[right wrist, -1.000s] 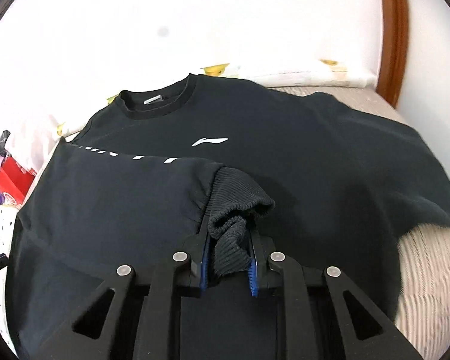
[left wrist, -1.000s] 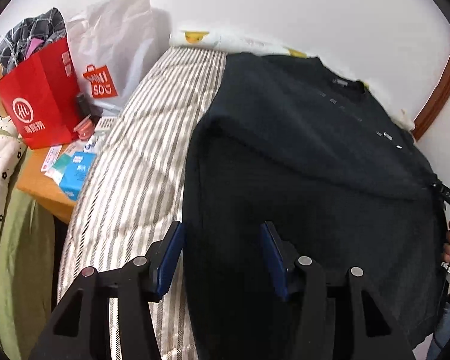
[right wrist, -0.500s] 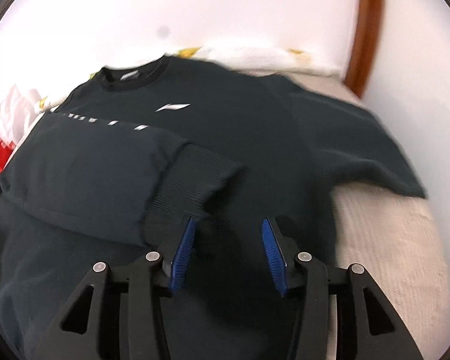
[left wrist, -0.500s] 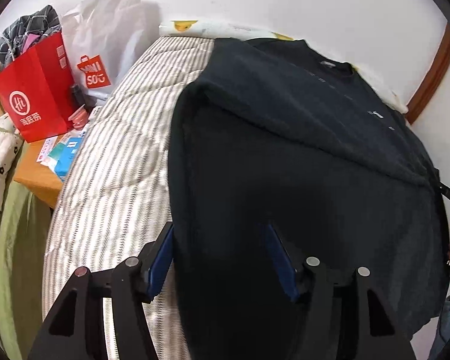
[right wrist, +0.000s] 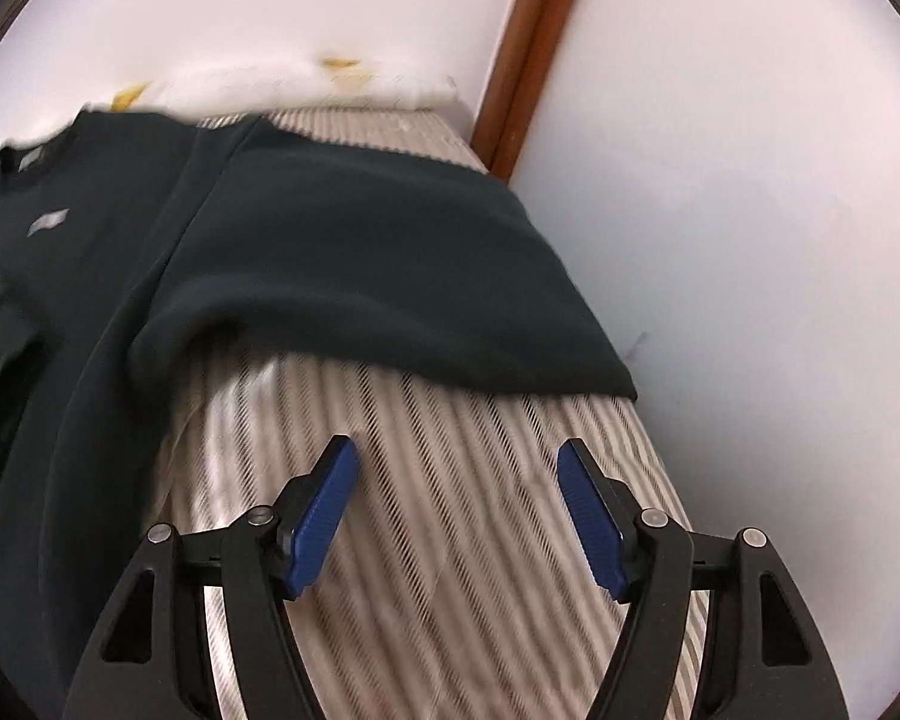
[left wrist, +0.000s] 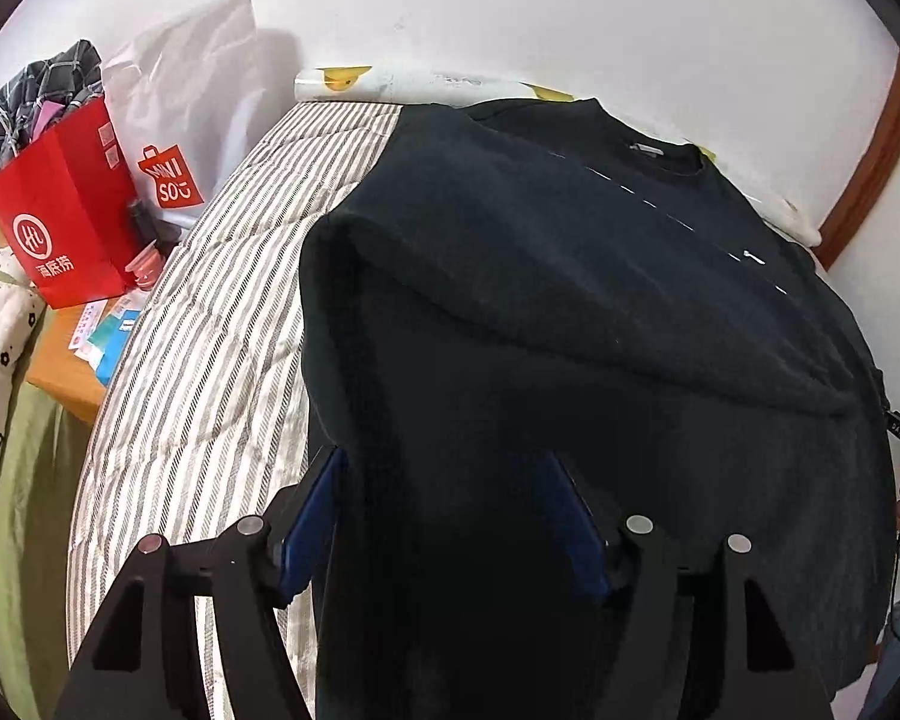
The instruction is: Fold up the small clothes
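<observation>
1. A dark sweater (left wrist: 570, 300) lies flat on a striped bed (left wrist: 210, 330), its collar toward the wall; its 1 sleeve on the left is folded across the chest.
2. The left claw (left wrist: 444, 510) hangs over the sweater's lower left edge. Its jaws are opening; the cloth lies under and between the blue pads (left wrist: 309, 516), which do not press on it.
3. The right claw (right wrist: 456, 516) is over bare striped bed (right wrist: 450, 540) beside the sweater's other sleeve (right wrist: 360, 276), which lies spread toward the wall. Its jaws are opening with nothing between them.
4. Left of the bed, on a wooden bench (left wrist: 60, 372), stands a red paper bag (left wrist: 60, 222) stuffed with checked grey cloth (left wrist: 42, 90) that sticks out of its top.
5. Behind it leans a white shopping bag (left wrist: 192, 102) with a red logo; what is in it cannot be seen.
6. Small packets (left wrist: 108, 330) lie on the bench in front of the red bag.
</observation>
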Available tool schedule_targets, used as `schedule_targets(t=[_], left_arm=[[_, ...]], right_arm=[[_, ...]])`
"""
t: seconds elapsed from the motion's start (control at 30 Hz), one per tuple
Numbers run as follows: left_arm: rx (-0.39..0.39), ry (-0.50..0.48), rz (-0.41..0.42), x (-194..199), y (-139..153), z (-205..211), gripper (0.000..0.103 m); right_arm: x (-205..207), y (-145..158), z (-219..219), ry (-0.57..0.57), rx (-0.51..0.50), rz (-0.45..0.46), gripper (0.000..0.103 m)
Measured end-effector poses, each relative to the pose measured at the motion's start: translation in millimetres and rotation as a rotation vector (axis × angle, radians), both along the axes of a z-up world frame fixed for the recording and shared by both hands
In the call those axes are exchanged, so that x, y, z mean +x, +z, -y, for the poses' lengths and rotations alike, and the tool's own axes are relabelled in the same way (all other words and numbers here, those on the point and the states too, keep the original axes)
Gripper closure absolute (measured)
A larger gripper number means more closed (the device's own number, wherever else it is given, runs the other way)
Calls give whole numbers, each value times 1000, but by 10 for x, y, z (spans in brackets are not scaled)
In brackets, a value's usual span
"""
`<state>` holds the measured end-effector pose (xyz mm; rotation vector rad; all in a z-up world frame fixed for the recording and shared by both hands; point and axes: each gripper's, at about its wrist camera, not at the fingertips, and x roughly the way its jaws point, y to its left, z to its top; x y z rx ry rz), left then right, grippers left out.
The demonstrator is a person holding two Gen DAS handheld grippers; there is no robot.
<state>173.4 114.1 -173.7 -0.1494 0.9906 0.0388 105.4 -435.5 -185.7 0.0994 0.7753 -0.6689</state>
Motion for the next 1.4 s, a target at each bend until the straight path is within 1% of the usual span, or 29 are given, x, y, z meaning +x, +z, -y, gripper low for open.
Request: schedule_targets(t=[0.13,0.2,0.23,0.27,0.3,0.33,0.37,0.43,0.47,0.5,0.6,0.67,0.77,0.8,0.87,0.9,0.97,1.0,1.03,1.07,1.1,1.13,1.17,1.2,1.27,1.3,1.4], left_arm=[[17,11,-5,104,14,3,37],[29,13,-3,141,14,6,37],[32,11,-3,159,9,6,37],[32,10,-3,169,0,3,37],[26,13,-4,179,-13,-10,37],[18,16,-5,191,-26,-19,37],[8,18,-6,201,-41,-29,37],[1,16,-7,214,-66,-39,37],[1,14,-7,219,-76,-36,37],[4,13,-8,221,-84,-27,37],[7,8,-3,211,-90,-12,37],[6,6,-1,198,-85,-10,37],[-16,9,4,181,-63,-18,37],[-20,8,2,173,-60,-23,37],[-19,5,-3,168,-60,-22,37],[-19,2,-4,166,-59,-21,36],[-19,-3,-6,167,-56,-15,36],[-20,-5,-7,171,-53,-9,36],[-22,-8,-7,175,-49,0,35],[-25,-11,-7,181,-47,10,35],[-27,-15,-6,189,-43,24,34],[-27,-17,-4,198,-37,37,34],[-25,-20,-2,209,-32,55,34],[-23,-22,0,219,-26,67,34],[-28,-27,6,241,-16,84,34],[-44,-33,7,257,-13,89,34],[-94,-33,6,316,-8,98,34]], right_arm=[[108,32,202,-21,2,21,34],[144,50,355,-29,53,48,34],[159,57,418,-31,77,59,40],[159,52,495,-34,100,70,57],[157,57,543,-43,102,77,73],[154,77,566,-59,79,73,94],[159,95,542,-56,72,74,95],[63,230,534,-41,94,147,97],[26,332,506,-37,96,184,97],[-11,496,433,-25,86,235,97],[-28,852,169,15,73,328,98],[7,1016,-42,83,76,368,98],[140,1270,-595,201,49,403,98],[206,1303,-757,221,42,390,98],[282,1296,-1032,280,60,376,98],[332,1248,-1217,334,74,358,98],[411,1119,-1441,372,61,316,97],[453,1026,-1466,373,56,288,97],[472,944,-1483,371,66,268,93],[489,881,-1463,372,91,251,85],[451,761,-1410,382,138,215,77],[427,680,-1357,384,171,187,60],[323,608,-1296,371,196,175,54],[254,574,-1244,356,203,183,50],[-10,499,-1007,320,219,222,45],[-115,488,-898,299,225,229,45],[-485,402,-417,169,217,255,45]])
